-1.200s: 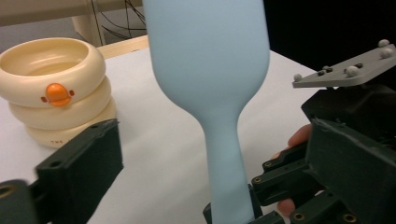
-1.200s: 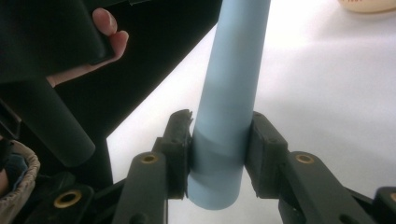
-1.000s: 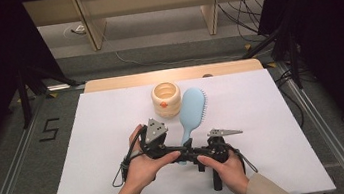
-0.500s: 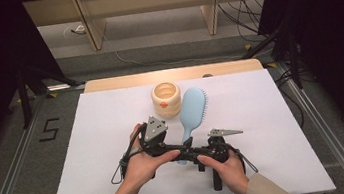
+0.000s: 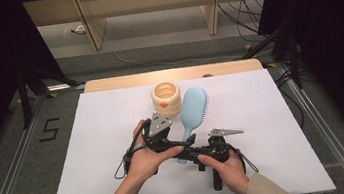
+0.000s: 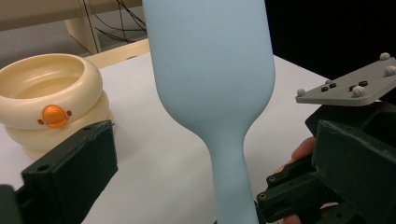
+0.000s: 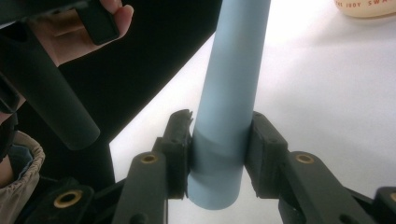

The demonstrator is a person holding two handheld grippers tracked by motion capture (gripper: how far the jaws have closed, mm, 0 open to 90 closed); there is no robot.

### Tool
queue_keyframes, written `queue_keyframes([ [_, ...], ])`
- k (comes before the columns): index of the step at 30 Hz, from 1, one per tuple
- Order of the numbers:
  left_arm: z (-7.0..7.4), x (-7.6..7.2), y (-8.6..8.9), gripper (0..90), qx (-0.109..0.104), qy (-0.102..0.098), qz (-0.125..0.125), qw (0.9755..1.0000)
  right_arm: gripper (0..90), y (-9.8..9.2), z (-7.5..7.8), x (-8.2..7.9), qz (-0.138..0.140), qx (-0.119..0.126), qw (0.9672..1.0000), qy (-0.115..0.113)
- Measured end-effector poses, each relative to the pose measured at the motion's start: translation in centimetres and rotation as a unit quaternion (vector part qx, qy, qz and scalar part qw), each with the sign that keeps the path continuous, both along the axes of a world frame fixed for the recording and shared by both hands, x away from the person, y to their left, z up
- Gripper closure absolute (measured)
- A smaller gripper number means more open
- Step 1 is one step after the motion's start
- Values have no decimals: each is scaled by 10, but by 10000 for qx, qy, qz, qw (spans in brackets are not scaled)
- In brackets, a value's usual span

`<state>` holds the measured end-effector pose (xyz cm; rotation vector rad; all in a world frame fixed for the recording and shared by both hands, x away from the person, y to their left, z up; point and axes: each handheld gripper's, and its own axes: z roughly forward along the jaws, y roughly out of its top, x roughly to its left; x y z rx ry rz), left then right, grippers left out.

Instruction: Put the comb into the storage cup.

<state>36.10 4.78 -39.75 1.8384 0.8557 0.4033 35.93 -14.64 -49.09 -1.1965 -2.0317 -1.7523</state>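
Right tongs [image 7: 215, 154] clamp brush handle [image 7: 229, 93]

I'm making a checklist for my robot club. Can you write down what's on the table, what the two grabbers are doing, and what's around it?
Surface: white table top, wooden strip along its far edge.
Job's things: light blue hairbrush lying flat; cream ring-shaped container with an orange knob, beside the brush head.
Clutter: nothing seen.
Grippers: right gripper shut on the brush handle end; left gripper open, jaws either side of the handle without touching.
Cables: black cable looping from the left gripper; more cables on the floor behind the table.
Surroundings: dark curtains both sides, a "5" marked on the floor, wooden furniture legs beyond.
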Motion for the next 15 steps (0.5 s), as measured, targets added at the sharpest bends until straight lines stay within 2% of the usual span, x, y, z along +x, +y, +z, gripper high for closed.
queue_keyframes([
  [15, 11, 11, -7, 0, -27, 30, -48, 10000, 646, 0, 0, 0, 4, 21, 10000, 8],
])
